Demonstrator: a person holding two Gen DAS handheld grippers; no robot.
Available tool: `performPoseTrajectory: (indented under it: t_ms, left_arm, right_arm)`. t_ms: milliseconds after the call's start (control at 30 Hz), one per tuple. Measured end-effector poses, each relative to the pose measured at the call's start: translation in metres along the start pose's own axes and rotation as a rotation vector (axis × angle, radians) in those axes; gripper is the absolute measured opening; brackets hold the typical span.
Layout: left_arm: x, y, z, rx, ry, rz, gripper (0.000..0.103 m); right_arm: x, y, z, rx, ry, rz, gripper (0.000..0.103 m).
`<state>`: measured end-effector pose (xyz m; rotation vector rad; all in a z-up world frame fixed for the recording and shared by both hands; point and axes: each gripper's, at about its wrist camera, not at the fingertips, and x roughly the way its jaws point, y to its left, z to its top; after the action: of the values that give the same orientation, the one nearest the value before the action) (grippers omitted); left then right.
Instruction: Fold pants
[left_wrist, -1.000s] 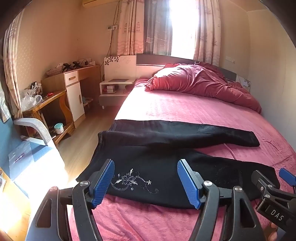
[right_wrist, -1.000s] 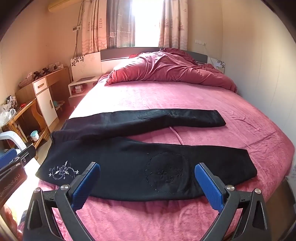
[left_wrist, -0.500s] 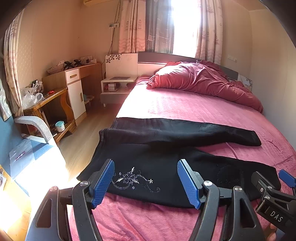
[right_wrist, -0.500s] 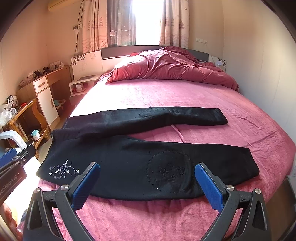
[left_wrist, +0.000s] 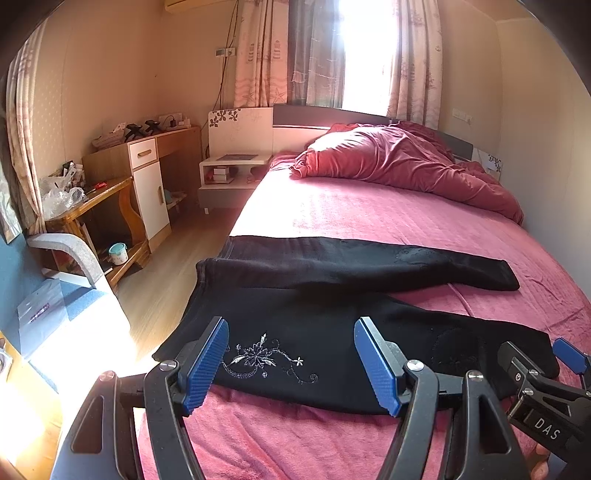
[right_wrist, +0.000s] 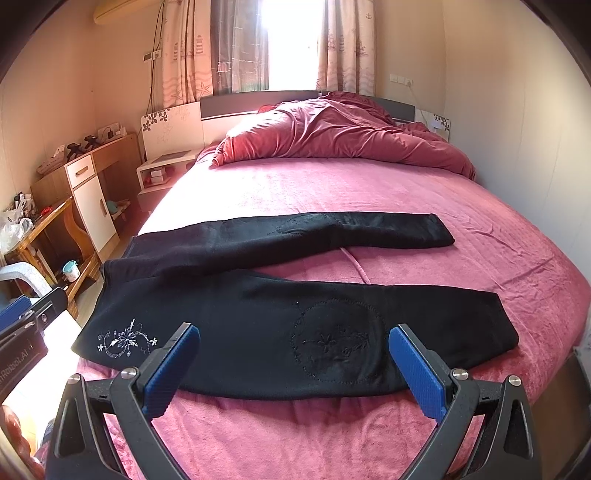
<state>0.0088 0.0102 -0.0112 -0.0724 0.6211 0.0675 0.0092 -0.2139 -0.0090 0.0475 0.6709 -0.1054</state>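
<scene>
Pink bedspread (right_wrist: 369, 195) carries black pants (right_wrist: 295, 332) spread flat, legs apart. Left gripper (left_wrist: 291, 362) and right gripper (right_wrist: 295, 365) hover over the near leg, fingers wide apart, holding nothing.

Window (right_wrist: 291, 44) blown out w/ backlight — warm, sharp overall, fisheye bending + dark vignette at corners.

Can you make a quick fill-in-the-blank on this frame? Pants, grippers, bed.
1. The black pants lie spread on the ____ bedspread.
2. The left gripper and the right gripper both have their jaws ____, holding nothing.
3. The silver flower embroidery sits on the pant leg ____ to the grippers.
4. The rumpled red duvet is heaped at the ____ of the bed.

Missing words: pink; open; nearer; head
</scene>
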Motion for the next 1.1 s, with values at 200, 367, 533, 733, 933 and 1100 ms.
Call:
performPoseTrajectory:
  t_ms: [200,367,533,733,933,1100]
  left_arm:
    - [0.0,-0.001,0.0,0.001,-0.003,0.002,0.072]
    - [0.0,-0.001,0.0,0.001,-0.003,0.0,0.072]
    - [0.0,-0.001,-0.001,-0.002,-0.005,-0.001,0.072]
    - [0.003,0.0,-0.002,0.0,0.011,-0.003,0.072]
    - [0.01,-0.001,-0.005,0.002,0.036,-0.004,0.072]
    - [0.015,-0.001,-0.008,0.003,0.052,-0.004,0.072]
  right_arm:
    - [0.001,-0.001,-0.001,0.004,0.002,-0.002,0.103]
    - [0.003,-0.002,-0.003,0.006,0.005,-0.004,0.103]
    - [0.006,-0.004,-0.005,0.007,0.008,-0.004,0.103]
    - [0.012,-0.007,-0.01,0.014,0.025,-0.003,0.103]
    - [0.02,-0.011,-0.015,0.025,0.054,-0.003,0.103]
    - [0.027,-0.014,-0.018,0.037,0.075,0.0,0.103]
